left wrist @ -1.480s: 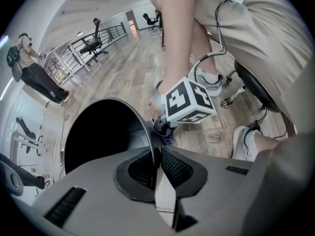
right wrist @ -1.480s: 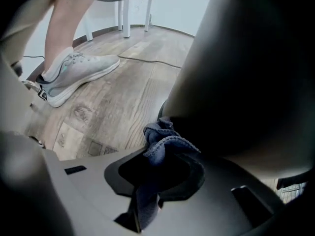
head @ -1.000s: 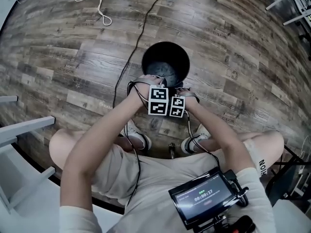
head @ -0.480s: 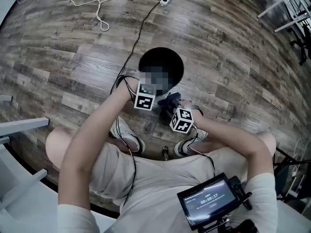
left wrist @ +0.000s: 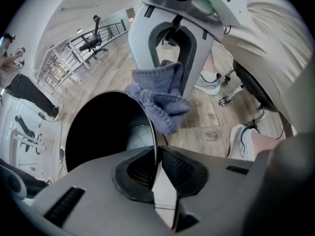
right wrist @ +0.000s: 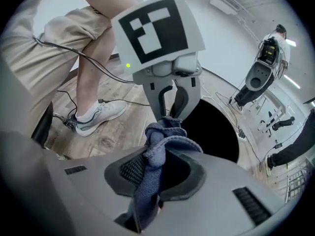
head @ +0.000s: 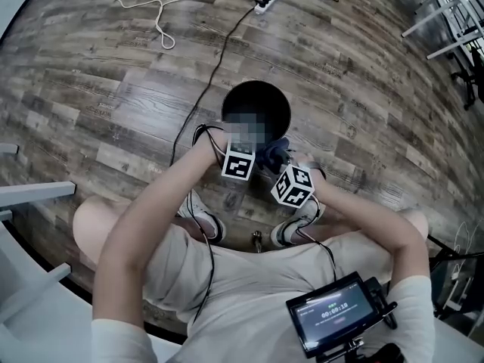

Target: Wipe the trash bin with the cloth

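Observation:
The black trash bin (head: 257, 106) stands on the wood floor in front of my feet. My left gripper (left wrist: 156, 163) points steeply down; its jaws have just been closing and now pinch the bin's thin near rim (left wrist: 153, 132). My right gripper (right wrist: 157, 162) is shut on the blue cloth (right wrist: 156, 149), which bunches up between its pads. In the head view the cloth (head: 272, 154) hangs just outside the bin's near rim, between the two marker cubes. From the left gripper view the cloth (left wrist: 160, 100) dangles from the right gripper, above the rim.
A black cable (head: 219, 59) runs across the floor from a power strip (head: 263, 0) toward the bin. A white cord (head: 160, 23) lies at the far left. My shoes (head: 206, 216) are close behind the bin. White furniture (head: 30, 203) stands at left, chair legs at upper right.
The right gripper has lifted away from the bin's rim with the cloth, toward me and to the right. The left gripper stays at the near rim.

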### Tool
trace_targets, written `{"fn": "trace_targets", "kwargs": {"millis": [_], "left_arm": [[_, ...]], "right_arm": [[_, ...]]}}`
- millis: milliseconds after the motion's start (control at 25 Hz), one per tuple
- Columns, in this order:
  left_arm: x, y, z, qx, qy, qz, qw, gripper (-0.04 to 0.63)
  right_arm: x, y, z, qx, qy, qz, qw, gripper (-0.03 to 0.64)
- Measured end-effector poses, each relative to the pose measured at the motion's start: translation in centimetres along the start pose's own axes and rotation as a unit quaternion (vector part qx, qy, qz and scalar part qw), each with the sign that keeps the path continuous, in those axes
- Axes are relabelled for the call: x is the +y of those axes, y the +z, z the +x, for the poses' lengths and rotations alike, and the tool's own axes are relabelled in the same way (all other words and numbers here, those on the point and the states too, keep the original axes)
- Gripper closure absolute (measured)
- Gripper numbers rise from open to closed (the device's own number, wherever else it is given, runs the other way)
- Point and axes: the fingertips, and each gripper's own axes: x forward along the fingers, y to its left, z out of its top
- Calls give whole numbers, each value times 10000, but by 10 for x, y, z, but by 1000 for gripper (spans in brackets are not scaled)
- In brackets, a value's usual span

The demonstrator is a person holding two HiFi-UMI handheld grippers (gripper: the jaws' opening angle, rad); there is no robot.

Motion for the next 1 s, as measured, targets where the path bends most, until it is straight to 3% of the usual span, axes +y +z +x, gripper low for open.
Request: {"fn": "trace_targets", "kwargs": {"millis": [480,1000], "left_arm": [[-5,16,-1,-284,-51,32,9996,554],[0,20,-1,-375,22,-105,9992,554]], "right_arm": [[15,-26,54,293,283,-181,9990,540],[42,-90,156,953,329,-351,9943,540]]}}
